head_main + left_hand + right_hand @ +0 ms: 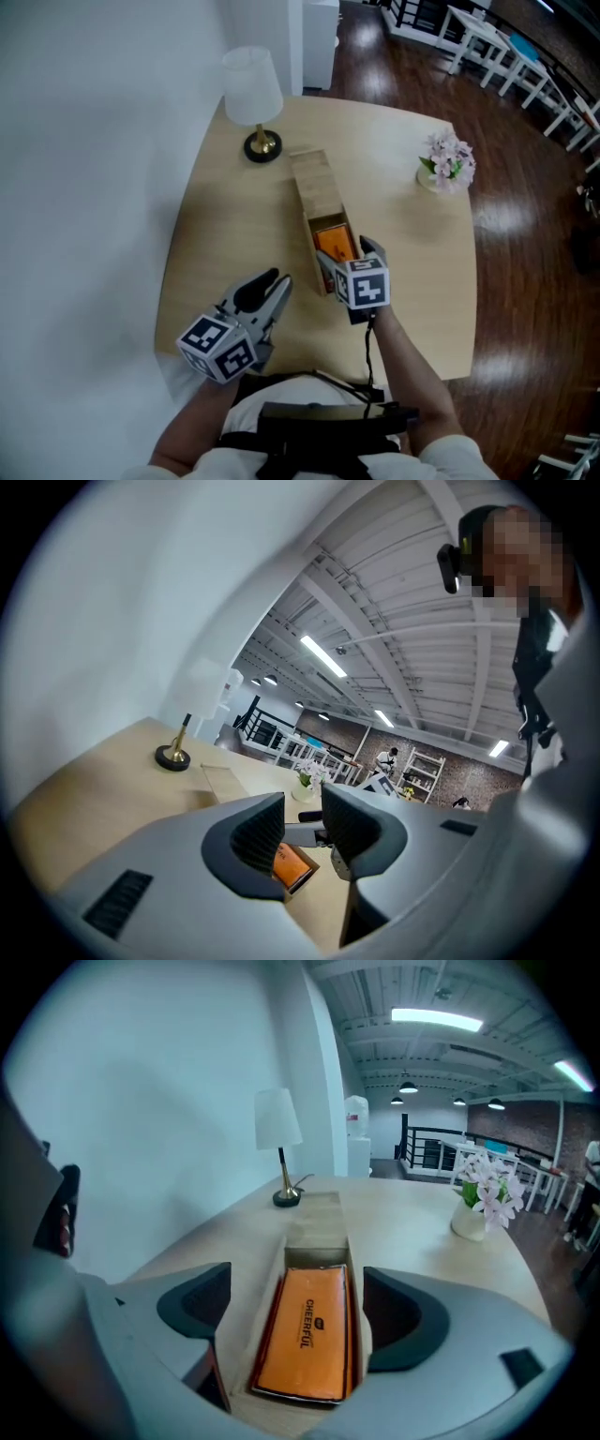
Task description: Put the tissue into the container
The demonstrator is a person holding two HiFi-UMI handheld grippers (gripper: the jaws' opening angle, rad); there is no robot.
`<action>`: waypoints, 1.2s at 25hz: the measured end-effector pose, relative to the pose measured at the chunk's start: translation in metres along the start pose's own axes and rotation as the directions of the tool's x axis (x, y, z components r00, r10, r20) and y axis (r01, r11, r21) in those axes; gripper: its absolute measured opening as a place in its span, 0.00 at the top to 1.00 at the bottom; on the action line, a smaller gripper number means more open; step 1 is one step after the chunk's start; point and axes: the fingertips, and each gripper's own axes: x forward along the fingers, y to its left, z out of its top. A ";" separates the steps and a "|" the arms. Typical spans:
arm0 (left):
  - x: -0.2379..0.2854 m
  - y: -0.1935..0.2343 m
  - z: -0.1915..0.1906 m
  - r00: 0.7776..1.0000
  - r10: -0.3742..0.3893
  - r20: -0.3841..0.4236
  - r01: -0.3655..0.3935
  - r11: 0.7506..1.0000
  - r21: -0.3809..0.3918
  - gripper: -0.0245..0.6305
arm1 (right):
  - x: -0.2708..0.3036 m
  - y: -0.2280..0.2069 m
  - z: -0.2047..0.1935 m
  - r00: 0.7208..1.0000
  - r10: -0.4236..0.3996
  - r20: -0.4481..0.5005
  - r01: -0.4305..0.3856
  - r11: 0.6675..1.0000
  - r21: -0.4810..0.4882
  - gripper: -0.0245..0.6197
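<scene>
A long wooden container (312, 183) lies in the middle of the table, its sliding lid pushed toward the far end. An orange tissue pack (335, 244) lies flat in the uncovered near half. My right gripper (349, 255) stands at the container's near end, open, its jaws on either side of the walls without pressing; in the right gripper view the pack (307, 1330) shows between them. To the left of the container, my left gripper (277, 281) hovers over bare table, its jaws a narrow gap apart with nothing between them.
A white-shaded lamp (253, 94) on a brass base stands at the table's far left. A small vase of pink flowers (446, 164) sits at the far right. The pale wood table (225, 234) ends at a white wall on the left and dark floor on the right.
</scene>
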 end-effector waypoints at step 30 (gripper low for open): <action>0.071 -0.179 0.011 0.934 -0.351 -0.062 0.355 0.931 0.079 0.96 | -0.295 -0.135 0.034 0.895 -0.217 0.390 0.130 0.962 0.238 0.95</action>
